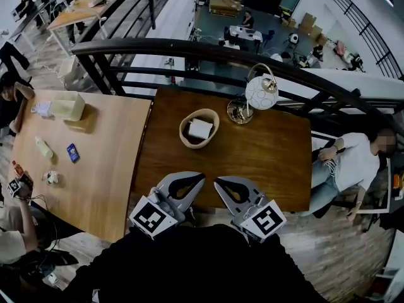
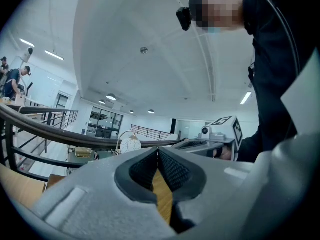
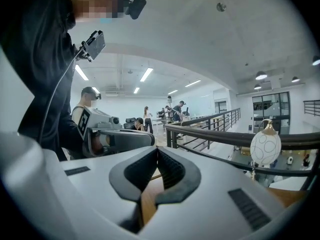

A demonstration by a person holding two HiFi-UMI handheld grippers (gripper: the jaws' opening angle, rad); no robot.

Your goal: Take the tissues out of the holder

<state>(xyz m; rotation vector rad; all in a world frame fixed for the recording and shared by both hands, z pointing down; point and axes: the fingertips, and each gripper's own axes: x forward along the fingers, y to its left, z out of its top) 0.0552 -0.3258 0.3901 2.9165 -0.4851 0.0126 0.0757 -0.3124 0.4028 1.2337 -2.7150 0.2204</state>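
The wall of the holder (image 1: 187,137) hides all but the top of the tissues (image 1: 200,129); at nine o'clock in the head view, small items (image 1: 72,152) on the pale table (image 1: 107,169) are too small to name

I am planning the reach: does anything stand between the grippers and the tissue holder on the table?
Nothing visible does. Only bare brown table lies between the left gripper, the right gripper and the holder with the tissues. The round lamp stands beyond it, to the right, off the path.
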